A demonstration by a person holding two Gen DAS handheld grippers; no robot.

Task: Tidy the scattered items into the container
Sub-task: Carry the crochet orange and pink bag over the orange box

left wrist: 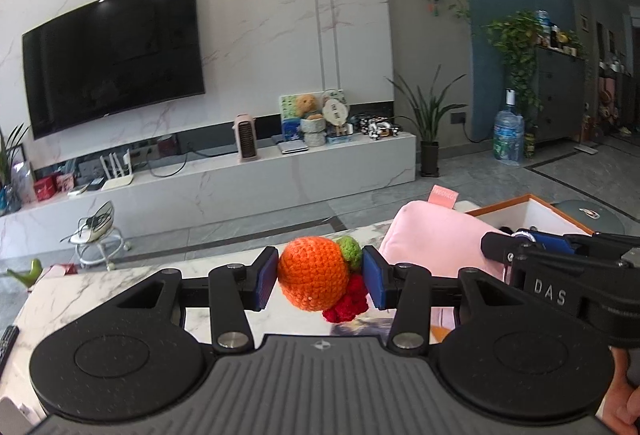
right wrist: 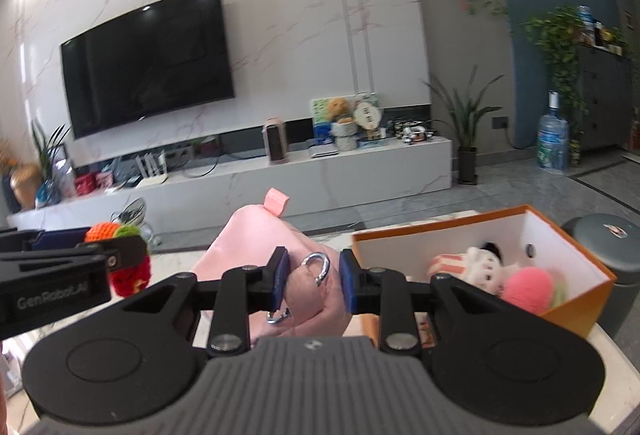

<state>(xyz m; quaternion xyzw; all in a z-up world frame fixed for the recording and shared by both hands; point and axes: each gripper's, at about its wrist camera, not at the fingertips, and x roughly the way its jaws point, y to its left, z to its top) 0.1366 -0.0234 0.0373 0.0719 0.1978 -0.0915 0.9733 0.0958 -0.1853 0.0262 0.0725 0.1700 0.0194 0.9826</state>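
My left gripper (left wrist: 320, 277) is shut on a crocheted orange fruit (left wrist: 312, 273) with a green leaf and red berries, held above the marble table (left wrist: 100, 291). It also shows at the left of the right wrist view (right wrist: 120, 255). My right gripper (right wrist: 314, 281) is shut on a pink fabric pouch (right wrist: 260, 235) with a silver ring clip (right wrist: 318, 267), lifted to the left of the orange box (right wrist: 576, 299). The pouch also shows in the left wrist view (left wrist: 436, 239). The box holds a white plush toy (right wrist: 484, 263) and a pink ball (right wrist: 528, 285).
A grey round bin (right wrist: 604, 235) stands beyond the box on the right. A remote (left wrist: 6, 345) lies at the table's left edge. The TV wall, a low marble cabinet and a small stool (left wrist: 98, 239) are across the floor.
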